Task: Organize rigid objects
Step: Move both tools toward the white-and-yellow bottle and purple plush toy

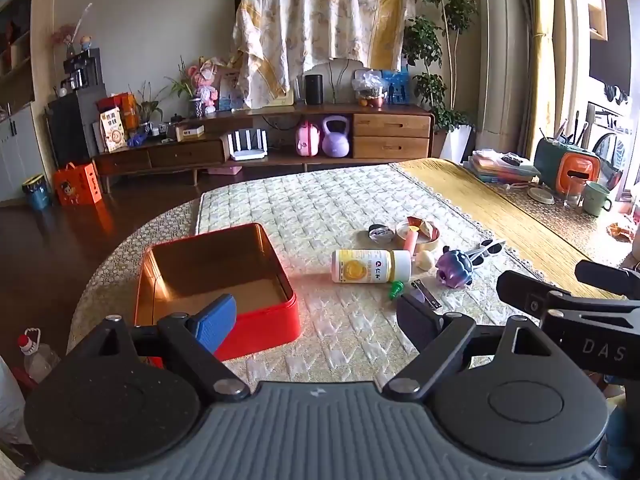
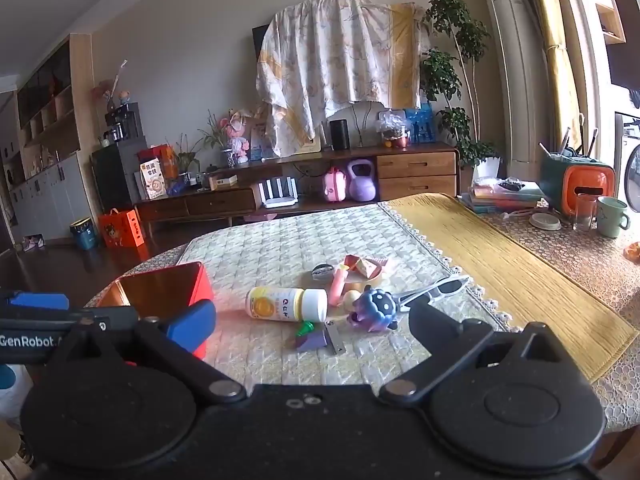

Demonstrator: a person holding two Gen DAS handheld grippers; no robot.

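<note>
An open red tin box [image 1: 256, 320] with a gold inside stands on the quilted mat, empty; it also shows in the right wrist view [image 2: 202, 284]. To its right lies a small pile: a yellow-and-white bottle [image 1: 370, 266] [image 2: 286, 304] on its side, a purple toy [image 1: 456, 270] [image 2: 374, 308], a tape roll [image 1: 424, 236], a round tin [image 1: 380, 233], sunglasses [image 2: 436, 290], a green pin [image 1: 396, 289] and a metal clip [image 2: 334, 334]. My left gripper [image 1: 316, 320] is open and empty near the box. My right gripper [image 2: 312, 328] is open and empty just before the pile.
A yellow runner [image 2: 500, 264] crosses the table on the right. Books, a green mug [image 2: 612, 216], a glass and an orange-green holder [image 2: 580, 184] stand at the far right. A wooden sideboard [image 1: 280, 136] lines the far wall.
</note>
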